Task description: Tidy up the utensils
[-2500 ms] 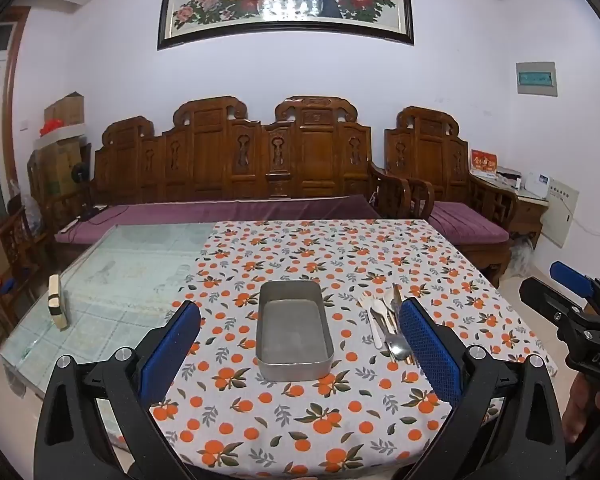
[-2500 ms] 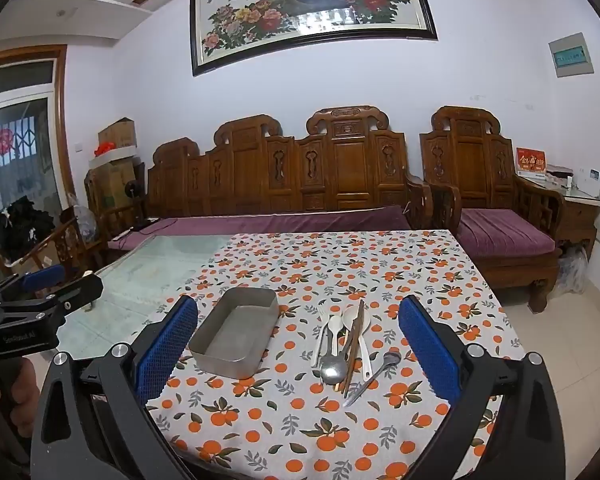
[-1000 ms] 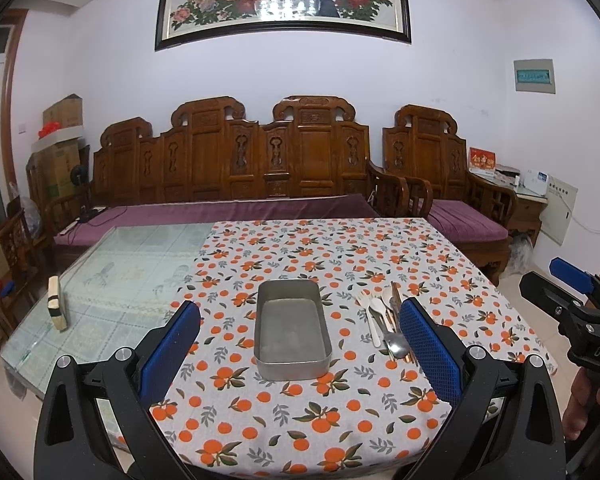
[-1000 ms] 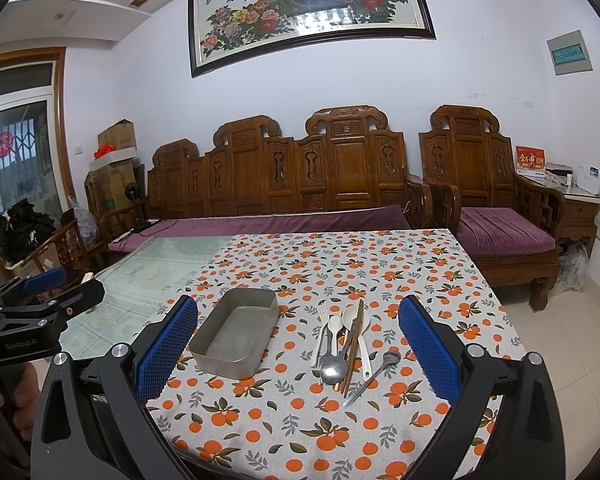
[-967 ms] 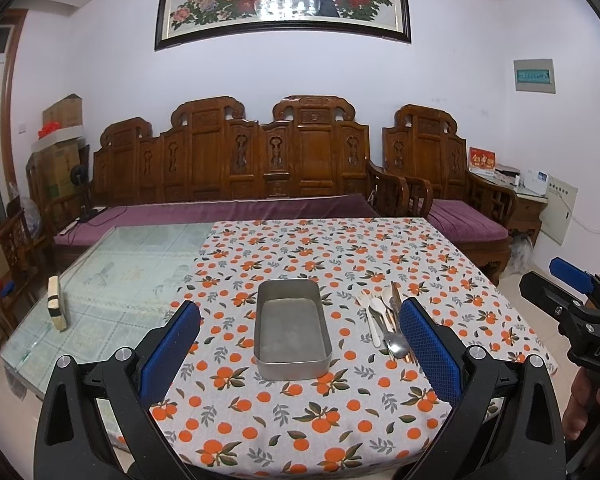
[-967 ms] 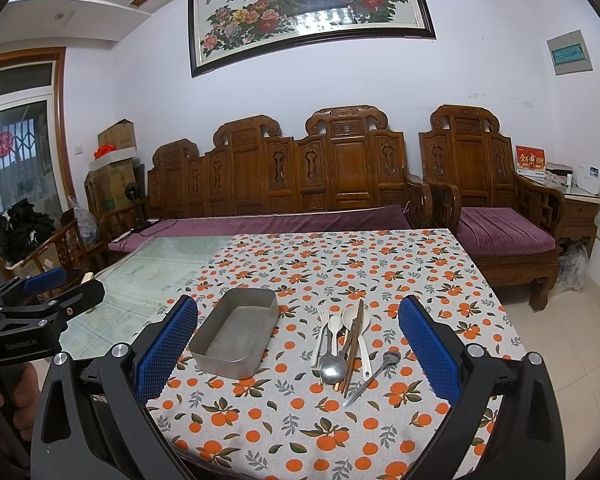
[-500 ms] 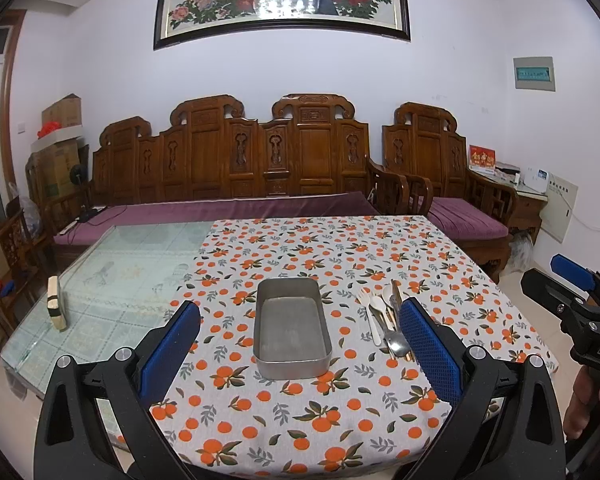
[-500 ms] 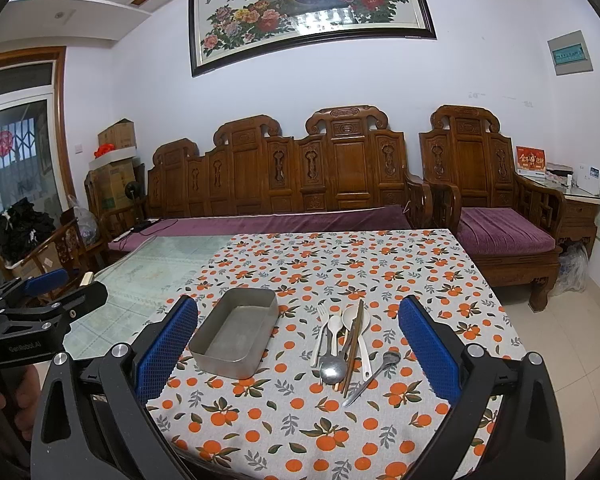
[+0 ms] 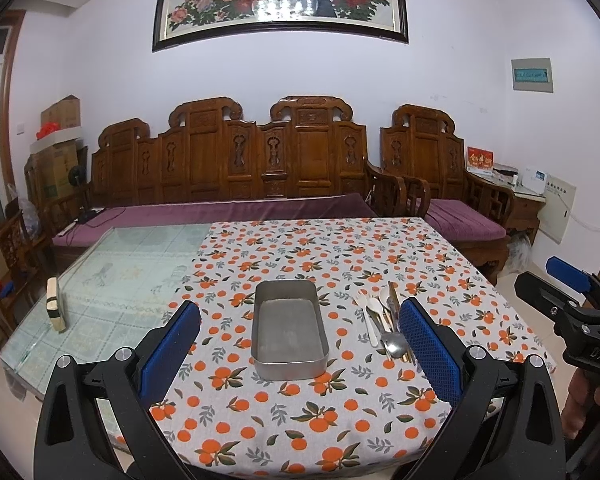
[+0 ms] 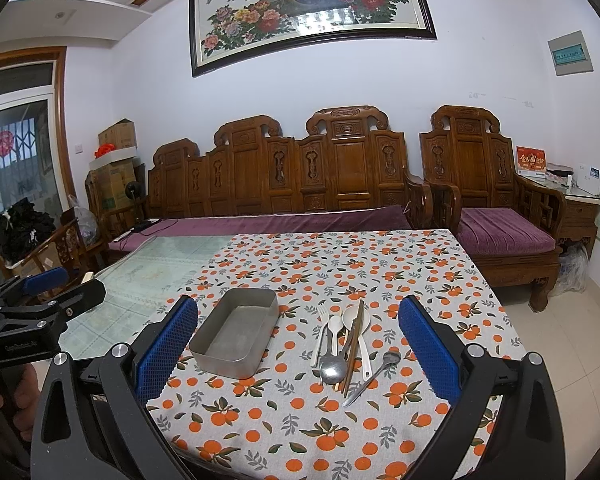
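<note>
An empty metal tray (image 9: 288,332) (image 10: 236,336) sits on the orange-patterned tablecloth (image 9: 300,420). To its right lies a pile of utensils (image 9: 384,328) (image 10: 346,346): a white fork, white spoons, metal spoons and wooden chopsticks. My left gripper (image 9: 300,356) hovers open above the table's near edge, with the tray framed between its blue pads. My right gripper (image 10: 298,350) is open too, with nothing between its fingers. Each gripper also shows at the edge of the other's view, held by a hand.
The table's left part is bare glass (image 9: 112,280) over a green pattern, with a small block (image 9: 55,310) near its left edge. A carved wooden bench (image 9: 228,168) with purple cushions stands behind the table, an armchair (image 10: 496,200) to the right.
Both views have shifted very slightly. The tray and the utensils have not moved, and both grippers stay open.
</note>
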The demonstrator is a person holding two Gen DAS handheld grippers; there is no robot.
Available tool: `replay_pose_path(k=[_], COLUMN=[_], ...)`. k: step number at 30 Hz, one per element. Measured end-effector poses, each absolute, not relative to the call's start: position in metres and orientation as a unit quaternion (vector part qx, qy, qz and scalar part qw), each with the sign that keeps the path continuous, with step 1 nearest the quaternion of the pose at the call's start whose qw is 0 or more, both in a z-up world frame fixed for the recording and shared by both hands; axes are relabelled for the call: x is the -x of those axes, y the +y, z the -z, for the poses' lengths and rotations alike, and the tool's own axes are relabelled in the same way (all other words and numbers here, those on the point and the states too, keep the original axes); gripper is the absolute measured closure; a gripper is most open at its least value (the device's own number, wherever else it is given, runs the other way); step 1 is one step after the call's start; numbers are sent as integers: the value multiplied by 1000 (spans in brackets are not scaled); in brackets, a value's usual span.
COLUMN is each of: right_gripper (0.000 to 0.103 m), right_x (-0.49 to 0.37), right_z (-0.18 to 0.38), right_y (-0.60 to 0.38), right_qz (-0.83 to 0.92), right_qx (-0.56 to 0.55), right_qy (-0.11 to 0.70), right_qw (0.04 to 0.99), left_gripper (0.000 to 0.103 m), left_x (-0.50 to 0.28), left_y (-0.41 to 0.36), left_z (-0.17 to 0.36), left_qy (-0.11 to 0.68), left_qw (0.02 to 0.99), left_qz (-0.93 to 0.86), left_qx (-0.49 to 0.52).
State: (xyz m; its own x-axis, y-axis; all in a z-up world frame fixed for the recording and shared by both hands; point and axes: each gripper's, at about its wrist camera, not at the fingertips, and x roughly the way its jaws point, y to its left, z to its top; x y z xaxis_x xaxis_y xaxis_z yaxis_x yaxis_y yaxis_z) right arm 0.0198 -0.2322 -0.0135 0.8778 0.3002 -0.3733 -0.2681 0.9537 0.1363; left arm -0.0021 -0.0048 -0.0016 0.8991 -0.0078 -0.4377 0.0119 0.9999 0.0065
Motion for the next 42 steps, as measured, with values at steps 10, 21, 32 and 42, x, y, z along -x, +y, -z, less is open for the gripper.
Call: replay_pose_path(k=[10,21,32,42], right_gripper=[3,3,30,43], right_x=[-20,-24,-65,-117], right_z=[13,22,63,91], right_y=[-233,-232,-249,-277], right_qz=[-147,-145,-145,-121], right_qx=[-41,-42,-35,-36], right_qy=[199,207,237,264], right_qw=[968,966,960,956], left_gripper=[6,6,6,6], left_x=[4,-13,-54,-92], left_y=[-7,-12,-29,-41], left_z=[0,18,56,83], left_qy=[224,254,297,322], left_qw=[975,967,954,944], left_qz=[7,17,46,65], left_qx=[-6,-8,-25,-32])
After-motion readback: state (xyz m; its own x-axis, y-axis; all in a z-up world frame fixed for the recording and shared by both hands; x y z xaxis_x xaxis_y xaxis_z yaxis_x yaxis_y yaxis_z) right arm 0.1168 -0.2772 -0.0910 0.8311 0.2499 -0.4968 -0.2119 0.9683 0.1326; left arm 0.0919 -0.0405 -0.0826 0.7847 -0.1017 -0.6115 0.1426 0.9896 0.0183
